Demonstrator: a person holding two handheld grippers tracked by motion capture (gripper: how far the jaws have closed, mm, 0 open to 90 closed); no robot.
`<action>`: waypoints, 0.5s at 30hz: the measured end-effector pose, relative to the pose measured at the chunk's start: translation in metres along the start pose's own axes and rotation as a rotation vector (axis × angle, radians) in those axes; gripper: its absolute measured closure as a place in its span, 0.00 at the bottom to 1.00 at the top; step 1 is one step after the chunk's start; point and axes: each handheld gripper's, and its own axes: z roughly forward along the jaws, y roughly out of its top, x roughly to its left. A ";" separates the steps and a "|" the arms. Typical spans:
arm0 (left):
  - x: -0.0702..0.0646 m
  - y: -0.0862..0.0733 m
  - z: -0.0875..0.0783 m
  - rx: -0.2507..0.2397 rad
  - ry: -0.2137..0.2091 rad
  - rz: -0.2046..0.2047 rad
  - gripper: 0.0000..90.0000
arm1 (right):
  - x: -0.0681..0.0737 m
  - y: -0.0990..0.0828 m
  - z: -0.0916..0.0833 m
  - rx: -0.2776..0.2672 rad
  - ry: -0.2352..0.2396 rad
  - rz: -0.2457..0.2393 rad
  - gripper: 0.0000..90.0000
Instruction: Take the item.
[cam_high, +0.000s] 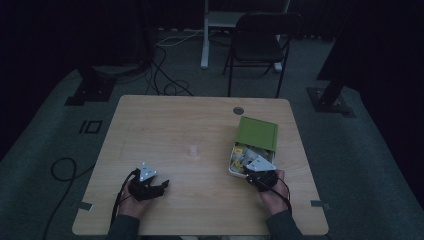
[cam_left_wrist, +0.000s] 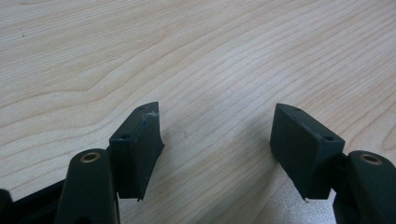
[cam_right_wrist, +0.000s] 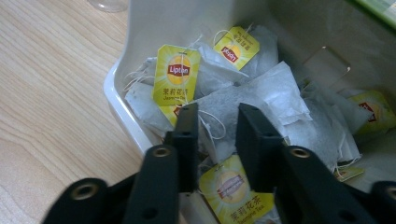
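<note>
A white box (cam_high: 231, 169) with its green lid (cam_high: 257, 132) slid back stands at the table's right. It holds several white tea bags (cam_right_wrist: 261, 93) with yellow Lipton tags (cam_right_wrist: 178, 74). My right gripper (cam_right_wrist: 217, 109) dips into the box's near end (cam_high: 253, 170). Its jaws are open, a narrow gap apart, with a tea bag and its string lying between and below them. My left gripper (cam_high: 162, 186) rests low over bare wood at the front left, jaws wide open (cam_left_wrist: 217, 116) with nothing between them.
A small clear cup (cam_high: 193, 150) stands near the middle of the table (cam_high: 165, 120), left of the box; its rim shows beside the box (cam_right_wrist: 107, 4). A round cable hole (cam_high: 238, 110) sits behind the lid. A chair (cam_high: 257, 42) and cables lie beyond the table.
</note>
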 end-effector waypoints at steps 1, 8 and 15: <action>0.000 0.000 0.000 -0.001 0.000 0.001 0.39 | -0.001 0.001 0.000 -0.004 0.000 0.002 0.85; 0.000 0.000 0.000 0.000 0.000 0.000 0.39 | -0.007 0.002 -0.003 -0.028 0.037 0.044 0.99; 0.000 0.000 0.000 0.000 0.000 0.001 0.39 | -0.010 0.004 -0.009 -0.060 0.055 0.061 1.00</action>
